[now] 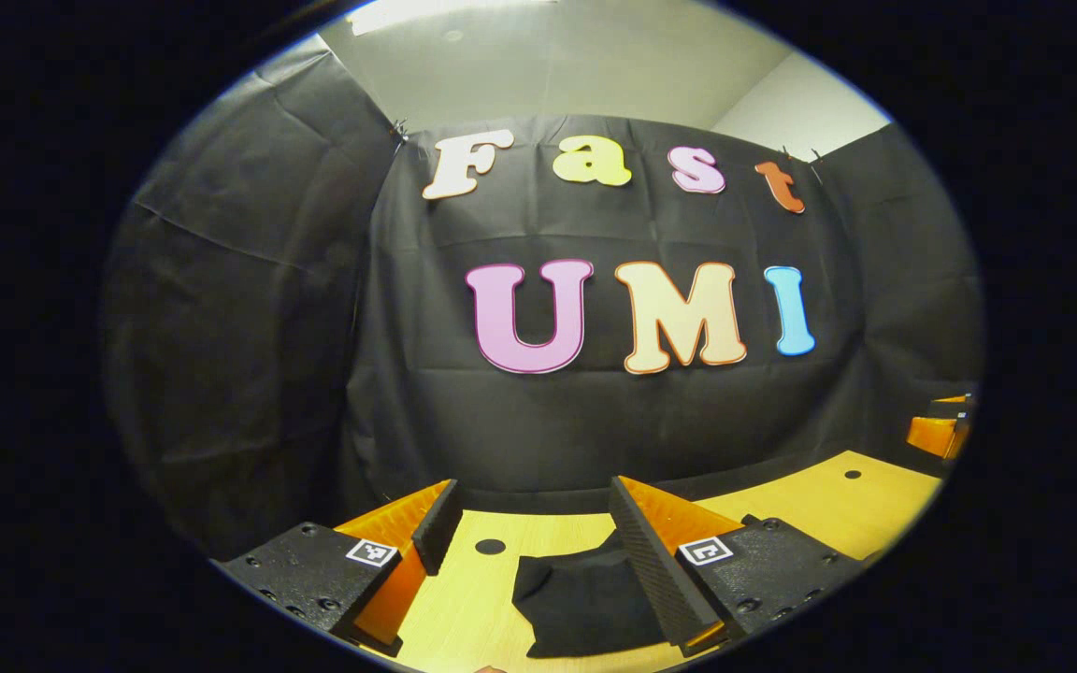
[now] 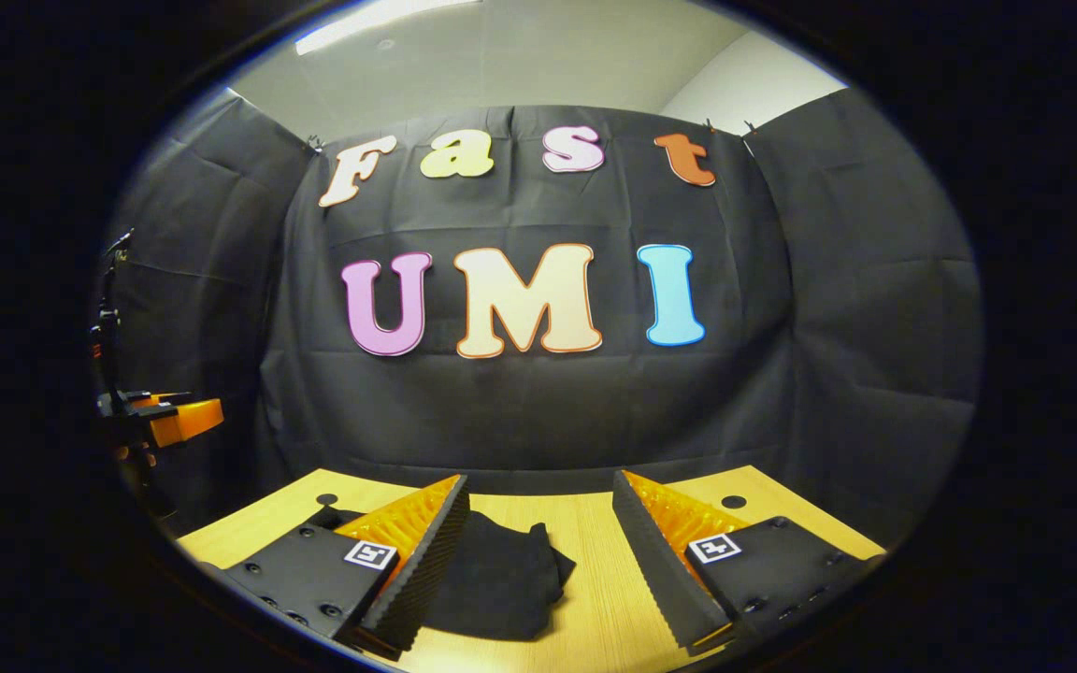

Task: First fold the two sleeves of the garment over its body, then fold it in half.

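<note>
A black garment lies on the wooden table. In the left gripper view a part of the garment (image 1: 581, 598) sits between my left gripper's fingers, close against the right finger (image 1: 651, 561). My left gripper (image 1: 531, 516) is open above it. In the right gripper view another part of the garment (image 2: 501, 579) lies beside the left finger (image 2: 422, 561). My right gripper (image 2: 540, 509) is open, held over the table with nothing pressed between its fingers. The other gripper (image 2: 165, 421) shows at the far left of that view.
The light wooden table (image 1: 828, 505) has small round holes (image 1: 490, 546) in its top and ends at the black cloth wall behind. The right gripper (image 1: 940, 430) shows at the right edge of the left gripper view.
</note>
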`<state>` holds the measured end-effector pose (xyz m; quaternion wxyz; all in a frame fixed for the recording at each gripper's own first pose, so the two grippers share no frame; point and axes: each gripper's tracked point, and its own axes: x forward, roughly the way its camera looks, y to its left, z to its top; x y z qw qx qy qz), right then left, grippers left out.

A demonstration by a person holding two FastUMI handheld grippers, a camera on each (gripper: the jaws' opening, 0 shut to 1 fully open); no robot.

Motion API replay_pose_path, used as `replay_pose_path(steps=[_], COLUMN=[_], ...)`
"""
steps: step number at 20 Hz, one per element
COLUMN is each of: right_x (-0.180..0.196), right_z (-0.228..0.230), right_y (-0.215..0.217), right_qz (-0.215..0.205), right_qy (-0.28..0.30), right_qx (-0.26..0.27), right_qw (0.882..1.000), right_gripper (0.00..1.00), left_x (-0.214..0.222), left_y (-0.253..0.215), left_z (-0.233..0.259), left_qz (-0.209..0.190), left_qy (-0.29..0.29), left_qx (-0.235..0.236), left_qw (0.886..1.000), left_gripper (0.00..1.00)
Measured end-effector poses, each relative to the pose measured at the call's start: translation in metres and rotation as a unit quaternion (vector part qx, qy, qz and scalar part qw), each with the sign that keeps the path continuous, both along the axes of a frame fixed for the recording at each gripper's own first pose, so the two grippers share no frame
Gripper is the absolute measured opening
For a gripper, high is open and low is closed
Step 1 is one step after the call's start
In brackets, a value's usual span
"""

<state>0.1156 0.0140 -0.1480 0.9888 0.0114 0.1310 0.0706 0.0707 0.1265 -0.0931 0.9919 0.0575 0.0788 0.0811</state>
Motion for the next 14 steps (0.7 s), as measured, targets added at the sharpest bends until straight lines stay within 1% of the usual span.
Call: replay_pose_path(steps=[1,2,3,5,6,7,8,10,11,12,13,14], right_x=[-0.011,-0.024,-0.034,-0.056,-0.067,-0.076,-0.086,-0.107,-0.115,-0.124,-0.131,-0.14], right_z=[0.007,0.014,0.021,0.032,0.036,0.041,0.043,0.049,0.052,0.053,0.054,0.055], right_y=[-0.004,-0.006,-0.01,-0.018,-0.02,-0.023,-0.027,-0.033,-0.036,-0.039,-0.042,-0.042], right_qz=[0.002,0.005,0.006,0.008,0.009,0.009,0.009,0.008,0.008,0.007,0.007,0.009], right_qy=[-0.009,-0.015,-0.022,-0.032,-0.036,-0.039,-0.041,-0.043,-0.044,-0.045,-0.045,-0.043], right_qx=[0.004,0.007,0.01,0.016,0.02,0.022,0.025,0.028,0.03,0.031,0.032,0.033], right_qw=[1.0,1.0,1.0,0.999,0.999,0.999,0.999,0.999,0.999,0.998,0.998,0.998], right_gripper=[0.97,0.94,0.94,1.0,0.97,1.0,0.99,0.94,0.94,0.94,0.97,0.97], left_x=[-0.011,-0.023,-0.034,-0.053,-0.063,-0.071,-0.08,-0.095,-0.102,-0.108,-0.113,-0.118], left_y=[-0.006,-0.011,-0.017,-0.027,-0.031,-0.035,-0.039,-0.048,-0.051,-0.054,-0.057,-0.059], left_z=[0.008,0.013,0.019,0.031,0.036,0.041,0.046,0.055,0.06,0.064,0.068,0.069], left_qz=[0.001,0.001,0.001,0.002,0.003,0.004,0.005,0.003,0.002,0.0,-0.002,-0.002], left_qy=[-0.004,-0.007,-0.01,-0.017,-0.021,-0.026,-0.028,-0.034,-0.037,-0.041,-0.041,-0.041], left_qx=[0.002,0.005,0.004,0.002,0.001,0.0,-0.001,-0.003,-0.004,-0.005,-0.005,-0.003], left_qw=[1.0,1.0,1.0,1.0,1.0,1.0,1.0,0.999,0.999,0.999,0.999,0.999], left_gripper=[0.93,0.93,0.93,0.93,0.92,0.93,0.93,0.93,0.93,0.93,0.92,0.93])
